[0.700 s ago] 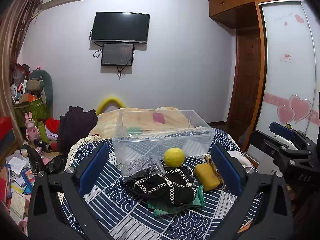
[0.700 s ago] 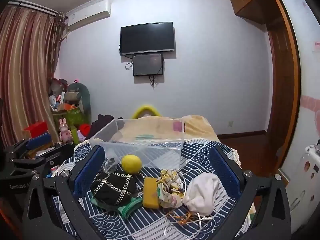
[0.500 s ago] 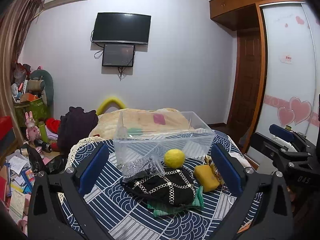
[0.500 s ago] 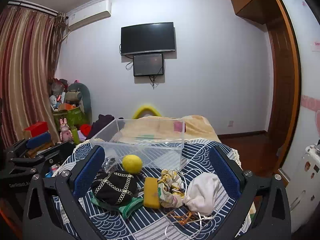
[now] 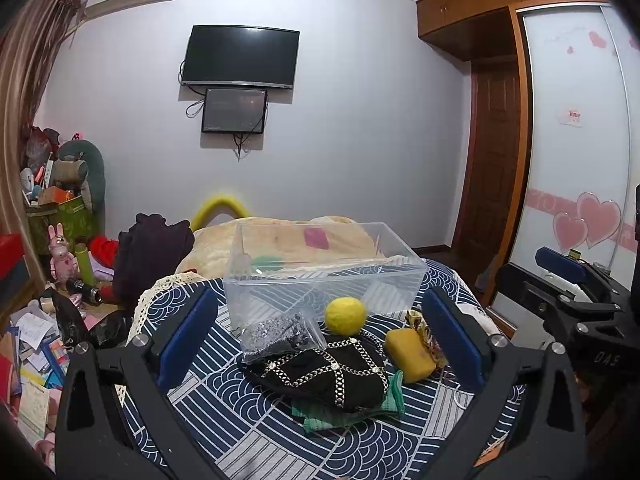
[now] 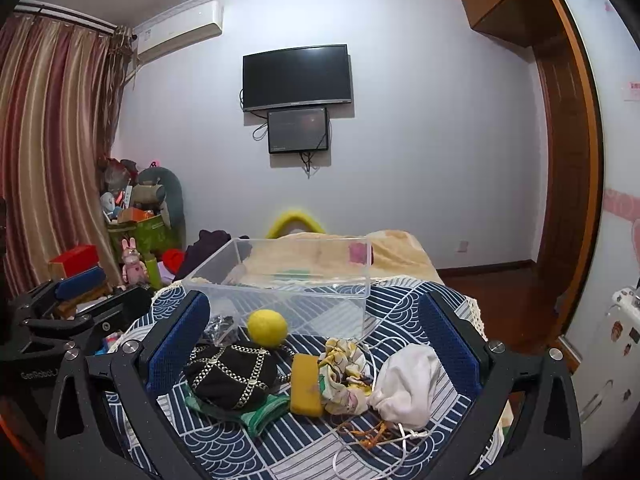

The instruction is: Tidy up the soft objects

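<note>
A clear plastic bin [image 5: 320, 276] [image 6: 280, 280] stands on a blue patterned cloth. In front of it lie a yellow ball [image 5: 345, 315] [image 6: 267, 327], a black chain-trimmed hat [image 5: 320, 372] [image 6: 232, 376] on a green cloth [image 5: 352, 412], a yellow sponge [image 5: 409, 354] [image 6: 306, 384], a clear bag of dark bits [image 5: 280, 336], a floral scrunchie [image 6: 344, 372] and a white pouch [image 6: 408, 380]. My left gripper [image 5: 320, 344] is open above the hat and holds nothing. My right gripper [image 6: 312, 356] is open above the sponge and holds nothing.
The right gripper shows at the right edge of the left wrist view [image 5: 568, 300], the left gripper at the left edge of the right wrist view [image 6: 72, 304]. Cluttered toys and boxes [image 5: 60, 240] fill the floor on the left. A bed [image 6: 380, 248] lies behind the bin.
Both views shifted very slightly; the objects have not moved and both grippers stay open.
</note>
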`<state>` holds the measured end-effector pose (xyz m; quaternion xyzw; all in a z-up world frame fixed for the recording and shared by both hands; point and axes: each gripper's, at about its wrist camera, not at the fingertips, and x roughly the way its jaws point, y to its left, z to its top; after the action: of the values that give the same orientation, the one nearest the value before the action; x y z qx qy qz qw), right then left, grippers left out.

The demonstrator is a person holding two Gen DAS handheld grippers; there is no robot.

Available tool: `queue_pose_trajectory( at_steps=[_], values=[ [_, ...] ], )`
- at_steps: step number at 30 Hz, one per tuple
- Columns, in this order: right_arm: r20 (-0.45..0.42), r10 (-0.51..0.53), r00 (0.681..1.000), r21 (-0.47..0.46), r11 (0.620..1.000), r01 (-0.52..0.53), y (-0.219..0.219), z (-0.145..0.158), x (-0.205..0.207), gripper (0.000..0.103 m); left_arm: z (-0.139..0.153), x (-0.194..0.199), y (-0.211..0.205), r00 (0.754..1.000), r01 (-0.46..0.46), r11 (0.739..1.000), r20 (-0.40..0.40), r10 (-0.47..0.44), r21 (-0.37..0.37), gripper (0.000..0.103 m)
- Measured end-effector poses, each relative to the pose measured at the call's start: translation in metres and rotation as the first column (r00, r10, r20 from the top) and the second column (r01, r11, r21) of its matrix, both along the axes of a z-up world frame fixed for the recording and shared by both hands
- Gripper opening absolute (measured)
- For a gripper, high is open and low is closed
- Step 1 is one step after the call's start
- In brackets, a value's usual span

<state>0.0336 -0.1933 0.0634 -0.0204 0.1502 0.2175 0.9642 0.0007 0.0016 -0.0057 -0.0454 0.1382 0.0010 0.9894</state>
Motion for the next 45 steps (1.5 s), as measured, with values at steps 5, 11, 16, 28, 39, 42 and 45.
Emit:
queue_pose_trajectory(
  at_steps=[5, 11, 16, 28, 39, 42, 45],
  values=[
    [0.0, 0.001, 1.0, 0.001, 1.0, -0.001, -0.0002, 0.0, 0.0001, 0.103, 0.0003, -0.0001, 0.0001, 1.0, 0.003, 1.0, 0.0, -0.003, -0.003, 0.103],
    [-0.003, 0.003, 1.0, 0.001, 1.0, -0.003, 0.0013, -0.0008, -0.0007, 0.103, 0.0003, 0.0003, -0.0002, 1.0, 0.004, 1.0, 0.003, -0.004, 0.0, 0.103],
    [-0.003, 0.002, 1.0, 0.002, 1.0, -0.002, 0.0015, -0.0009, -0.0012, 0.103, 0.0002, -0.0001, -0.002, 1.0, 0.006, 1.0, 0.001, -0.006, 0.003, 0.103],
    [-0.003, 0.003, 1.0, 0.001, 1.0, -0.003, 0.0013, 0.0004, -0.0013, 0.103, 0.0014, -0.0009, -0.002, 1.0, 0.01, 1.0, 0.004, -0.01, 0.001, 0.103],
    [0.013, -0.015, 1.0, -0.001, 1.0, 0.015, 0.0032, -0.0001, -0.004, 0.103, 0.0031, -0.0025, -0.0019, 1.0, 0.017, 1.0, 0.009, -0.017, 0.003, 0.103],
    [0.02, -0.016, 1.0, -0.008, 1.0, 0.016, 0.0026, -0.0004, -0.003, 0.103, 0.0032, -0.0028, -0.0027, 1.0, 0.023, 1.0, 0.016, -0.023, 0.009, 0.103],
    [0.029, -0.016, 0.999, -0.013, 1.0, 0.016, 0.0036, -0.0008, -0.0041, 0.103, 0.0028, -0.0019, -0.0037, 0.999, 0.032, 0.999, 0.016, -0.032, 0.014, 0.103]
  ],
)
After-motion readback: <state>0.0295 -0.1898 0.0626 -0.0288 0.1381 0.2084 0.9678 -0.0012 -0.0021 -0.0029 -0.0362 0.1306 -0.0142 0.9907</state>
